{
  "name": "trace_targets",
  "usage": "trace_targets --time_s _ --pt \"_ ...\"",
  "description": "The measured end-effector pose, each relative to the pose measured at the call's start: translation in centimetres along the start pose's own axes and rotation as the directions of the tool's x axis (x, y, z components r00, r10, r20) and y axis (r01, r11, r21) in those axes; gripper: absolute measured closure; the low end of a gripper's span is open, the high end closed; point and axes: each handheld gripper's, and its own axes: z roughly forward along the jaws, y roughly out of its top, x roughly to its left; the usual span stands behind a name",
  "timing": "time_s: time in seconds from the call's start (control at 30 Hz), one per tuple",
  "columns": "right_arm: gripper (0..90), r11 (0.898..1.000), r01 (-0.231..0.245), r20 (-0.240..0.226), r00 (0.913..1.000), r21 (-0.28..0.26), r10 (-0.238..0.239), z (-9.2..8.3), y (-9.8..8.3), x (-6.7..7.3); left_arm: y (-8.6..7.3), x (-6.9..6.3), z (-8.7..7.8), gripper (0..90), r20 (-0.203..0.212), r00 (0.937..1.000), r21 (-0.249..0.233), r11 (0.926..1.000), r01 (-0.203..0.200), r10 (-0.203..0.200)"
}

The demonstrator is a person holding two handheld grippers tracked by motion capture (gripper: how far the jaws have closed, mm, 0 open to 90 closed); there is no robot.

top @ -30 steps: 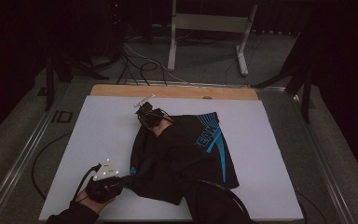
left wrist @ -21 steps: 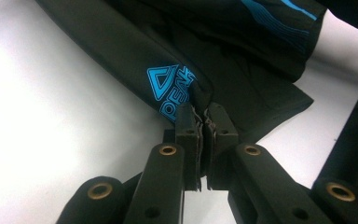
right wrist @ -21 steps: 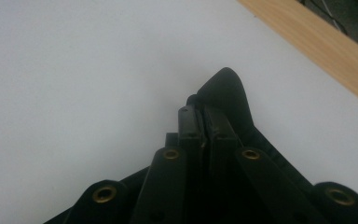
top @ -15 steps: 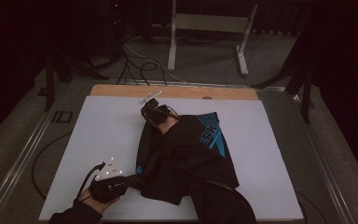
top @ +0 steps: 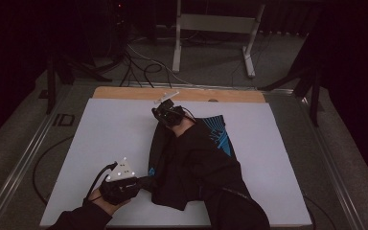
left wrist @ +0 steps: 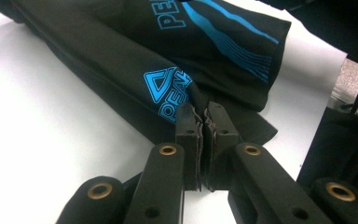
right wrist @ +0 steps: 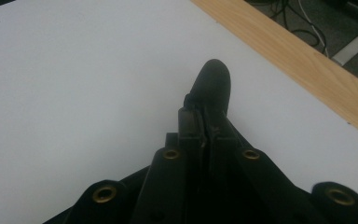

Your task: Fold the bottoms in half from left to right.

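Both grippers, left (top: 146, 181) and right (top: 159, 114), have risen, clamping the black garment (top: 196, 163).

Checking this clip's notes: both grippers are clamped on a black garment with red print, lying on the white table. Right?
Not quite: the print is blue, not red, as the left gripper view shows. Otherwise yes: the left gripper and the right gripper are both clamped on the black garment, which lies on the white table.
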Motion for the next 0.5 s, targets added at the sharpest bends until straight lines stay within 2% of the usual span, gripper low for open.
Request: trace_targets --time_s 0.5 --pt "87.2 0.999 -0.022 0.035 0.9991 -0.033 0.023 -3.3 -0.8 -1.8 2.1 -1.2 1.0 86.0 0.046 0.9979 -0.003 0.9989 -0.047 0.047"
